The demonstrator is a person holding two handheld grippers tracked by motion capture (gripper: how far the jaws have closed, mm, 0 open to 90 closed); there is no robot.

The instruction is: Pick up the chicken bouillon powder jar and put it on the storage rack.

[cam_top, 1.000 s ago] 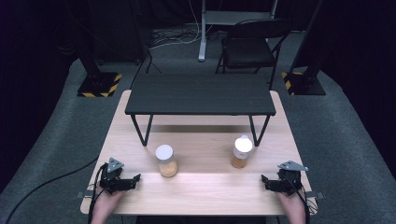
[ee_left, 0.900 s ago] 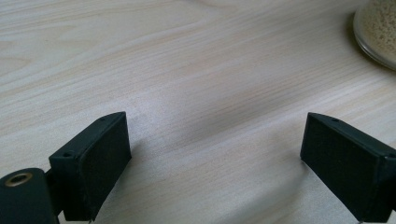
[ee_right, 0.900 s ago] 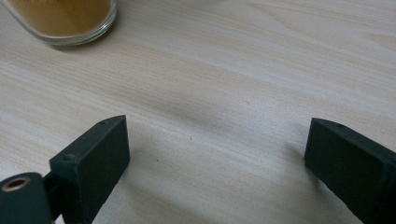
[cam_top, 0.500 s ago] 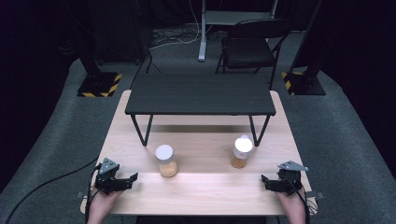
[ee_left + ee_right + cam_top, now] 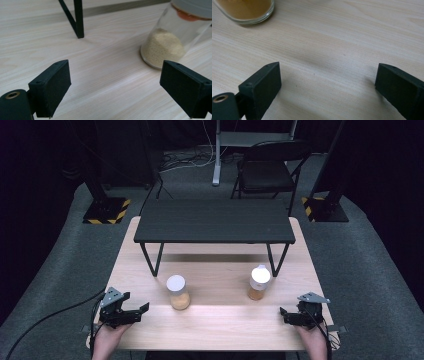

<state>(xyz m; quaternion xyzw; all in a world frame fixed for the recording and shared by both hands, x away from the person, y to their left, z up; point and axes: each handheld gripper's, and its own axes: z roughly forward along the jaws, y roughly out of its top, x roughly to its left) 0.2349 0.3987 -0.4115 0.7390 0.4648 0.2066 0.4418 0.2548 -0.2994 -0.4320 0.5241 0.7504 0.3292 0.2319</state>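
Grippers wait at the desk (image 5: pixel 220 325) edge: the left gripper (image 5: pixel 141 310), jaws wide with nothing between them though just closing slightly, has lifted since a second ago toward the pale-grain jar (image 5: pixel 178 292) ahead to its right. The right gripper (image 5: pixel 283 313), jaws wide and empty, holds its place, amber jar (image 5: pixel 259 283) ahead-left.
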